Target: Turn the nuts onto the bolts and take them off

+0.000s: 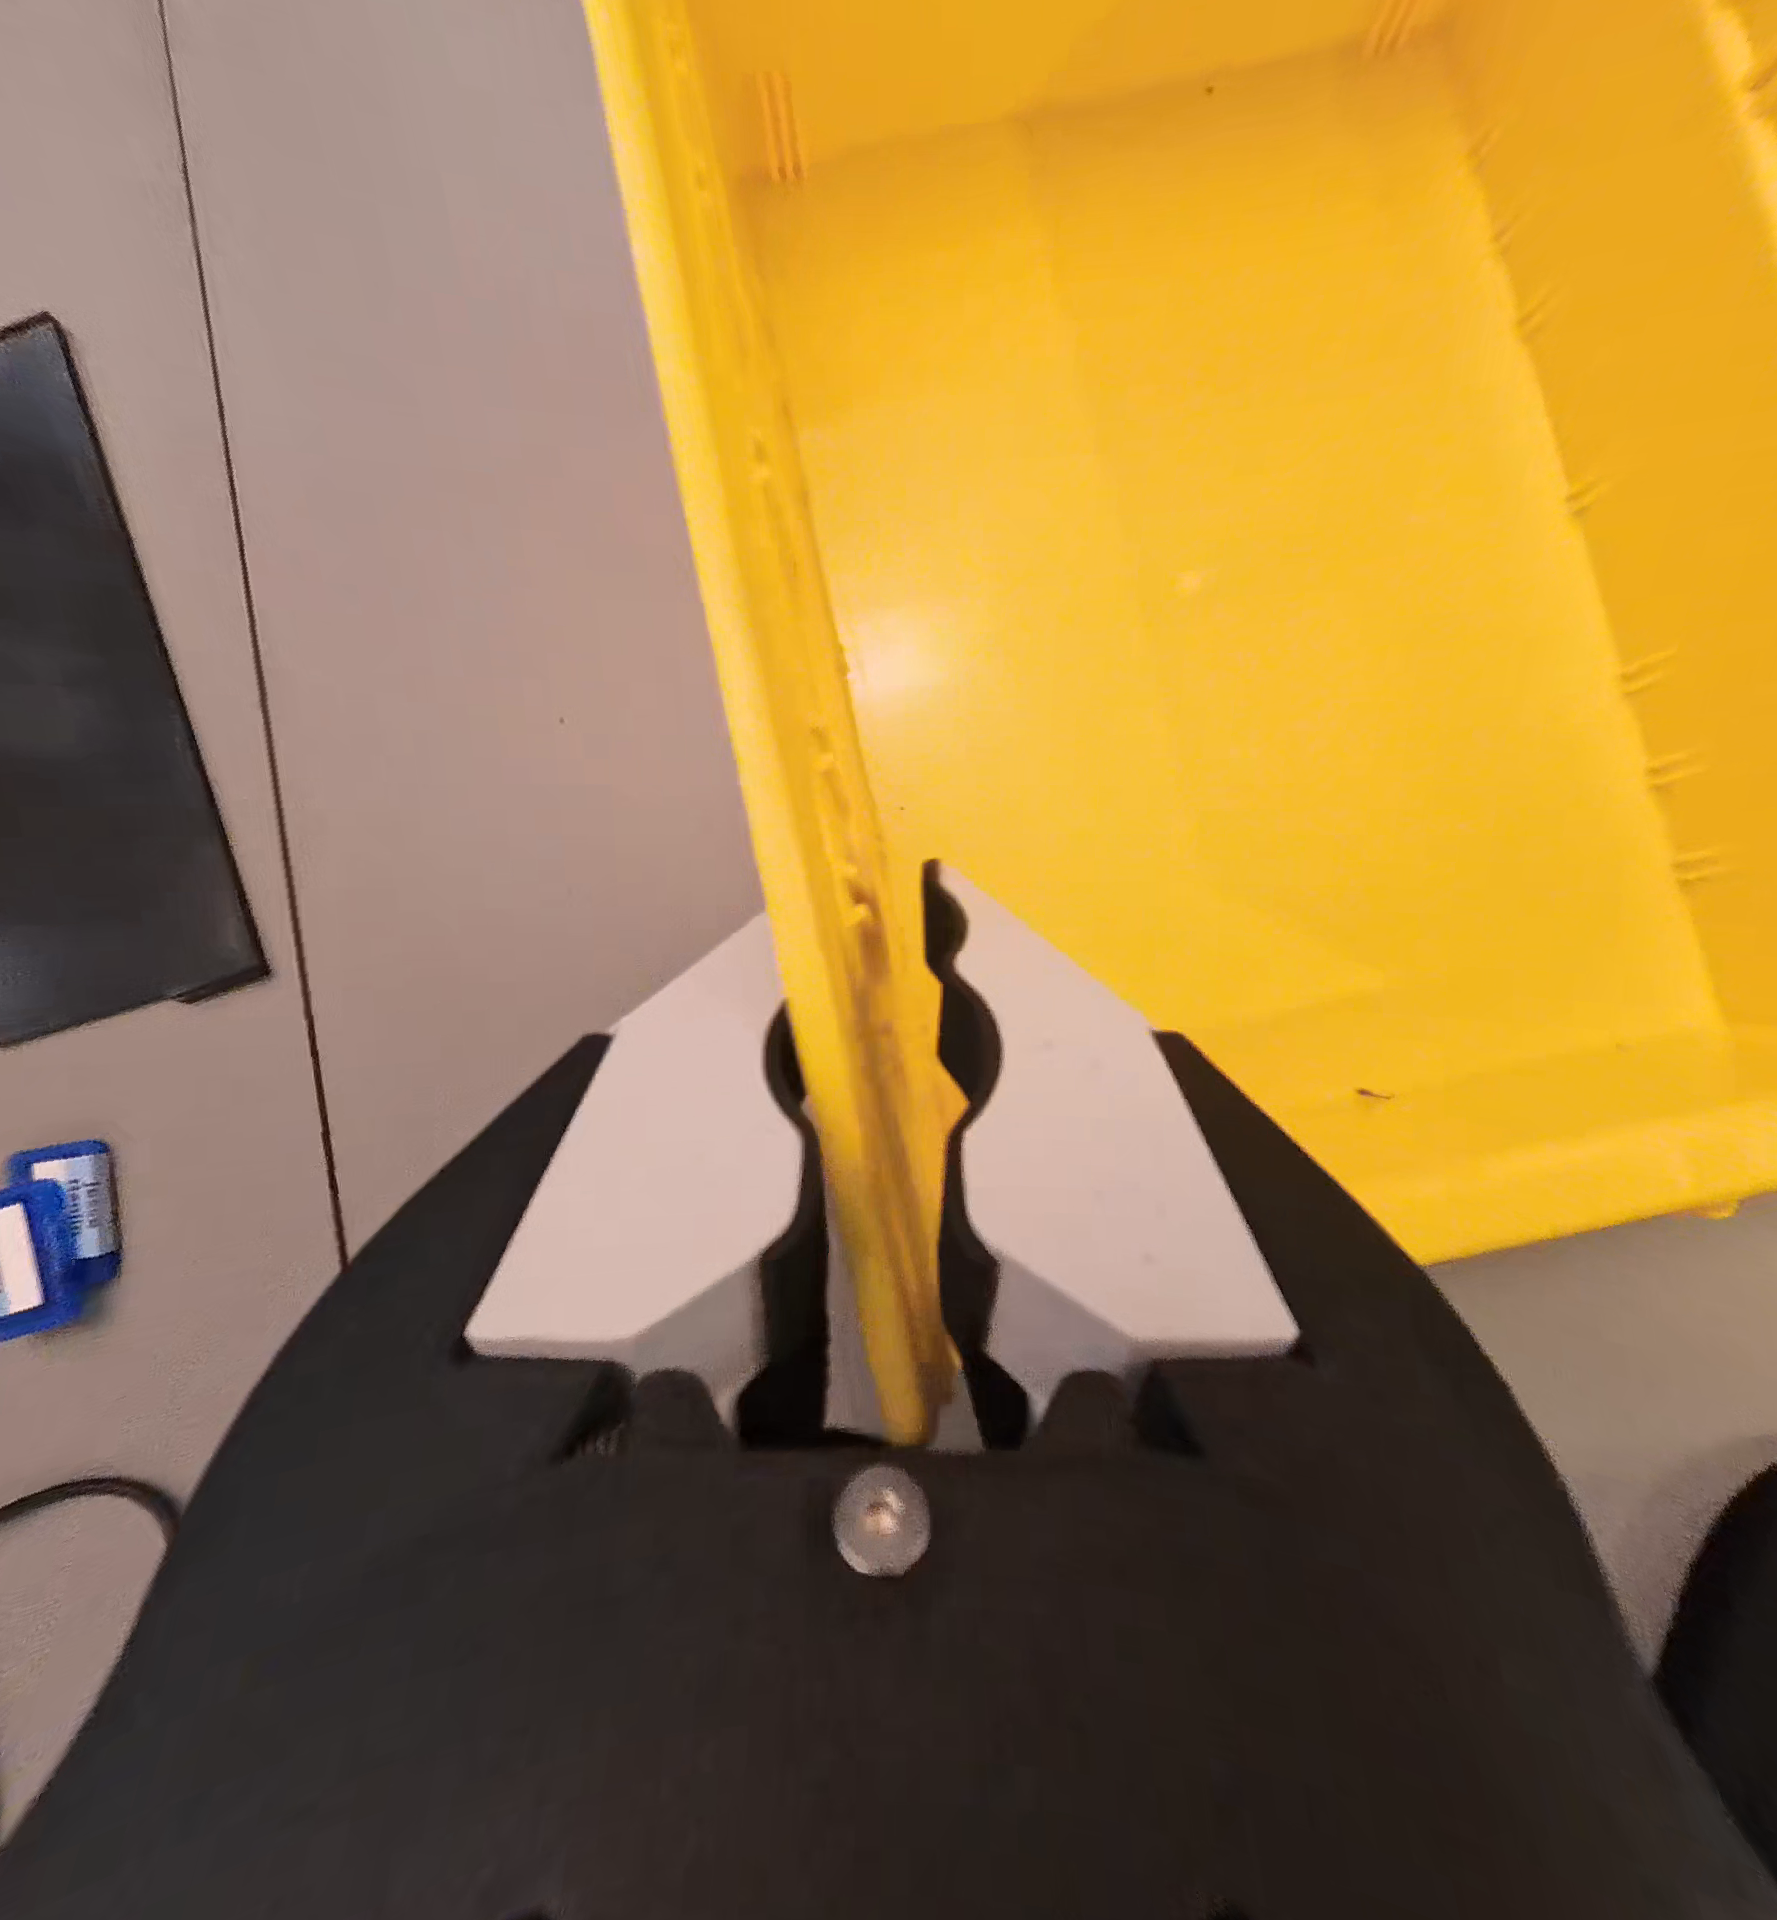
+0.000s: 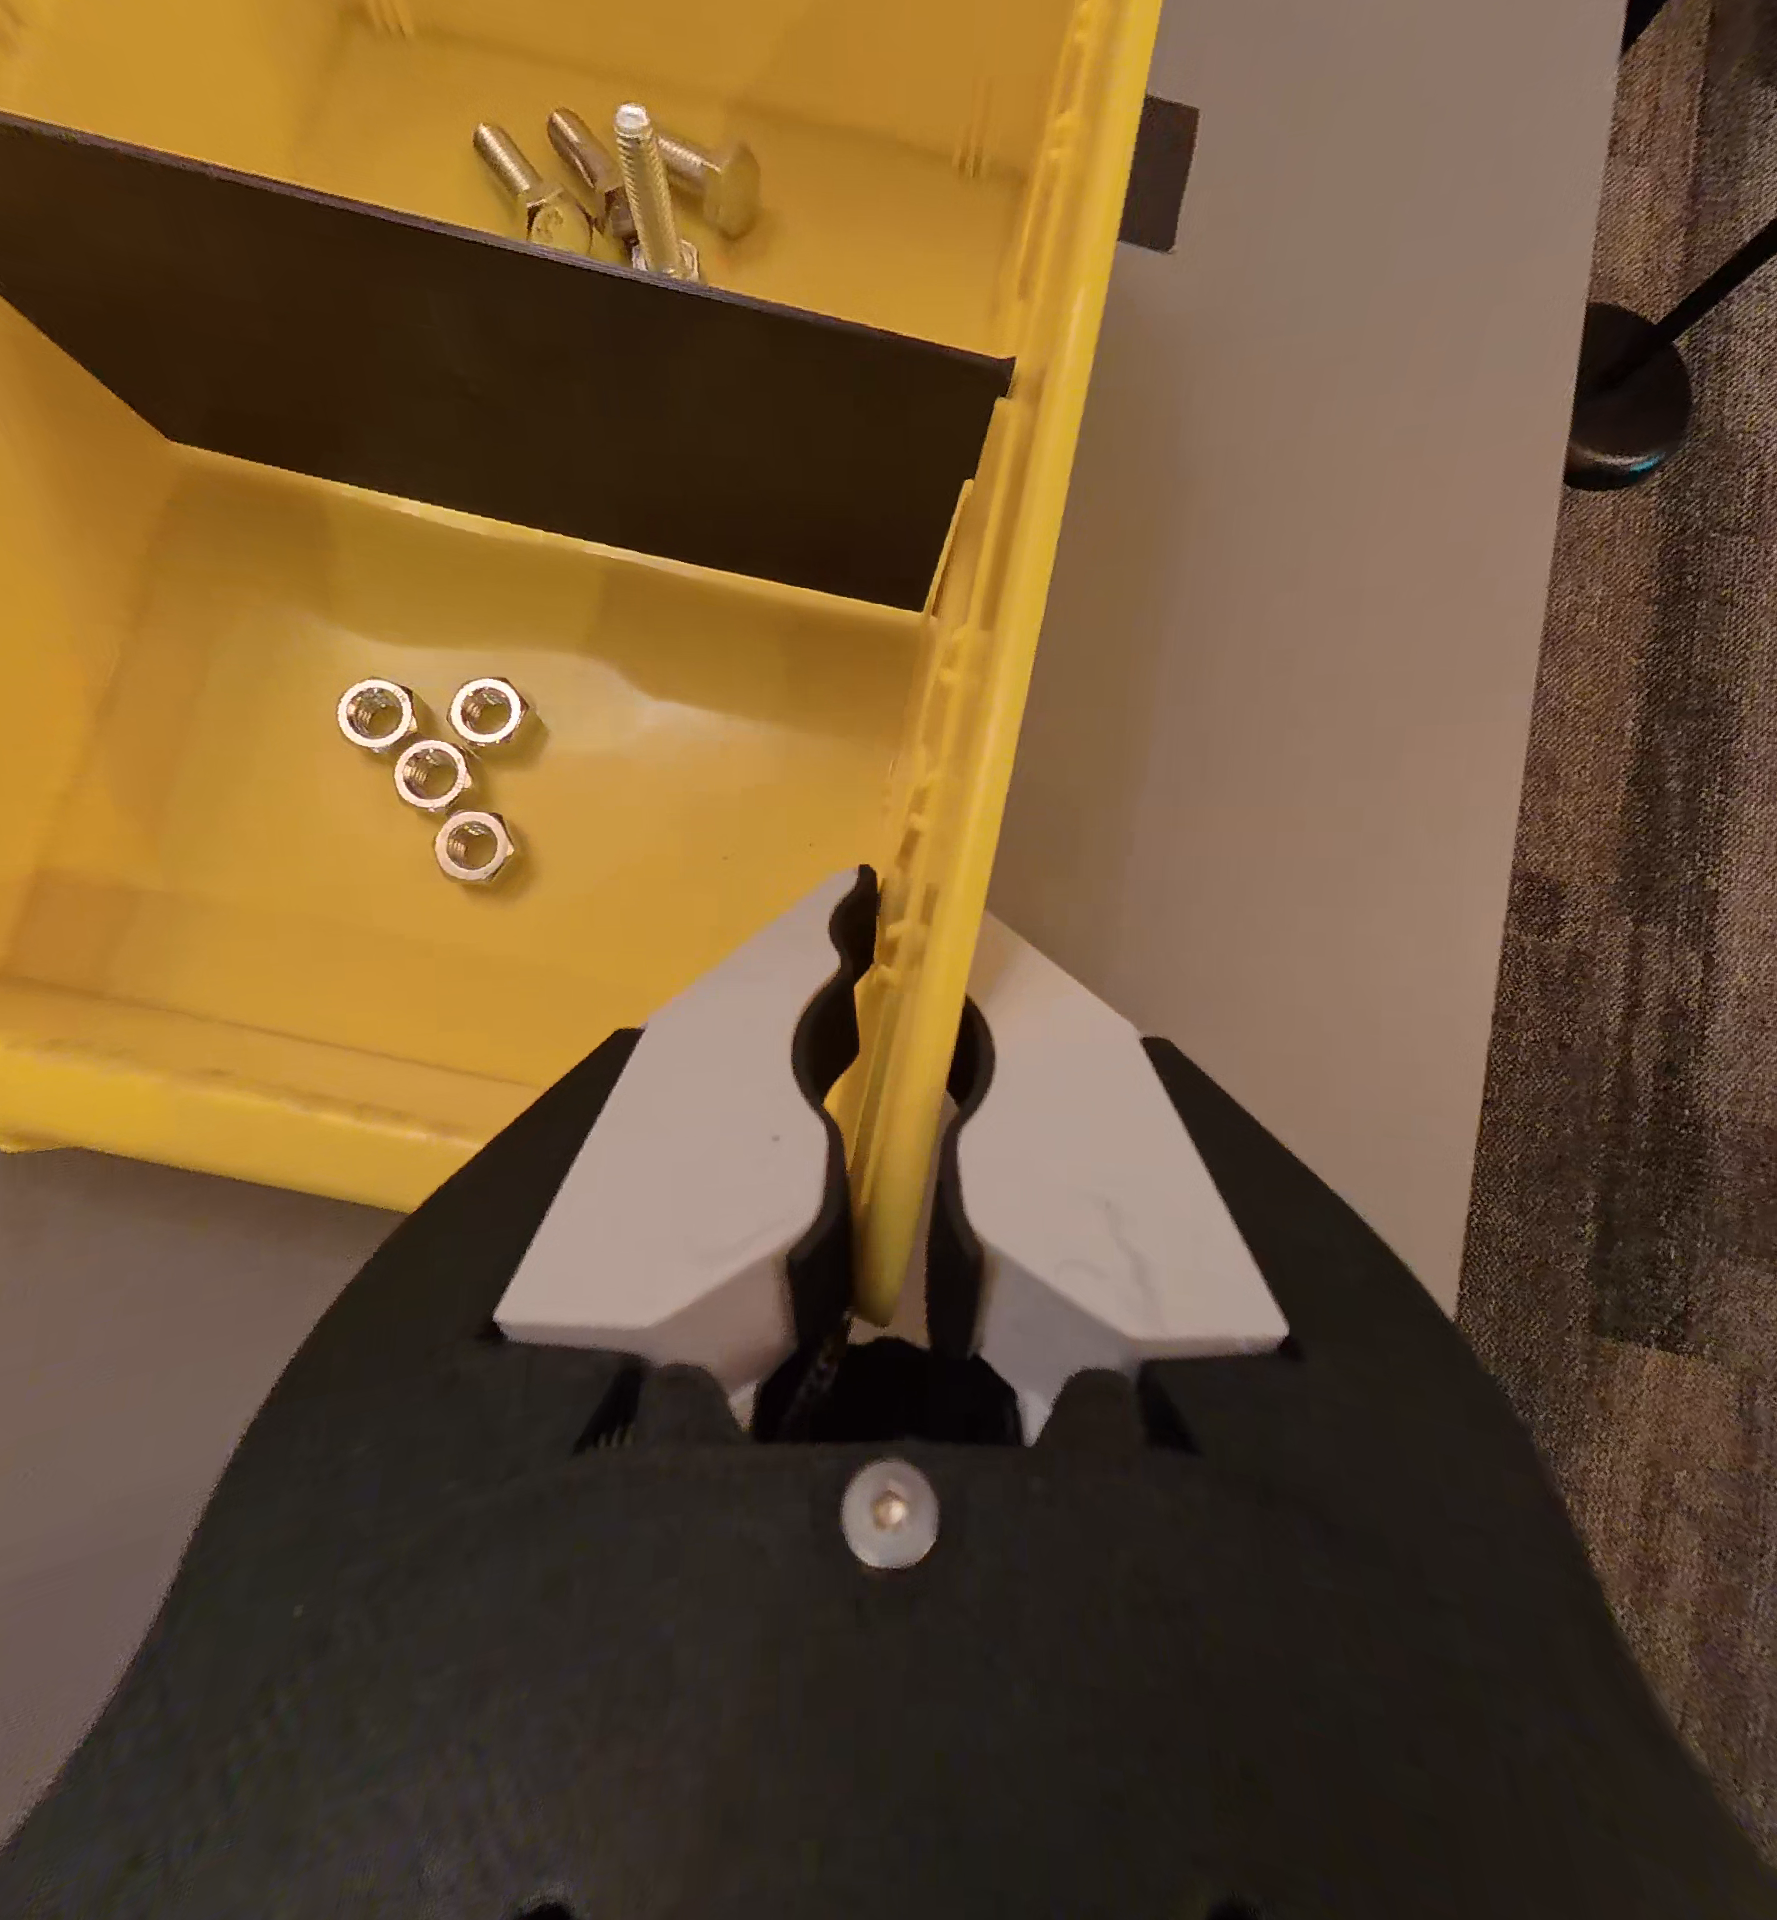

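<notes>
My left gripper (image 1: 853, 914) is shut on the left side wall of a yellow plastic bin (image 1: 728, 468); the compartment in the left wrist view holds nothing. My right gripper (image 2: 931, 914) is shut on the right side wall of a yellow bin (image 2: 1060, 416). In the right wrist view a black divider (image 2: 448, 343) splits the bin. Several silver hex nuts (image 2: 432, 769) lie flat in the near compartment. Several silver bolts (image 2: 614, 177) lie in a heap in the far compartment. I cannot tell whether both views show the same bin.
The bin sits on a grey table (image 1: 468, 623). A flat black rectangle (image 1: 63, 675), two small blue pieces (image 1: 42, 1236) and a black cable (image 1: 32, 1507) lie left of it. The table's right edge drops to carpet (image 2: 1694, 935), where a black stand base (image 2: 1632, 416) rests. There is about 90 cm between the tips of the two grippers.
</notes>
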Motion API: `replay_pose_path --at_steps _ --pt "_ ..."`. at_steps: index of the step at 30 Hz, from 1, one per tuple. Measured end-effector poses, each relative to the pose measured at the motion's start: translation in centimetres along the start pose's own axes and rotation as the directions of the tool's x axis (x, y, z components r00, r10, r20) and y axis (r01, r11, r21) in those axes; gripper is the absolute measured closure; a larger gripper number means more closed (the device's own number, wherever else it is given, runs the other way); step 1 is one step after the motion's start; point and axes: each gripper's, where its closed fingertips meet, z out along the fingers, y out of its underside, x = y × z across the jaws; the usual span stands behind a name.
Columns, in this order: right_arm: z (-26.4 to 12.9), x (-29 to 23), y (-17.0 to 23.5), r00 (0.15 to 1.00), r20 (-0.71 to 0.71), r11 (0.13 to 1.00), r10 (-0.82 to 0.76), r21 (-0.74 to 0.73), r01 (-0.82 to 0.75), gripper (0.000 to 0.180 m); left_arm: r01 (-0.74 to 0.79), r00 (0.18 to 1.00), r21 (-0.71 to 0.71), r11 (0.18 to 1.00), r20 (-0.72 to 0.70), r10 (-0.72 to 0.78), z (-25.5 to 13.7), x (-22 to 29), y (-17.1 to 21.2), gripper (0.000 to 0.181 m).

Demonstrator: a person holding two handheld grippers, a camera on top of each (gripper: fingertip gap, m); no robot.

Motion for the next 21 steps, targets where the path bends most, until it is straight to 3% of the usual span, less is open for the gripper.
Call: replay_pose_path --at_steps 1,11,21 --pt "-0.2 -0.3 0.2 1.0 0.005 1.0 0.001 0.001 -0.001 0.176 0.01 1.0 -0.006 1.0 -0.025 -0.01 0.1 0.0 0.3 0.17" --pt "-2.3 -5.4 2.1 0.998 0.066 1.0 -0.008 0.011 0.007 0.177 0.106 0.983 0.087 0.991 -0.159 -0.091 0.1 0.5 -0.3 0.179" --pt "-4.2 -12.6 3.7 0.987 0.147 0.998 -0.064 -0.017 0.067 0.174 0.046 0.992 0.199 0.979 -0.124 -0.022 -1.8 0.9 -2.9 0.177"
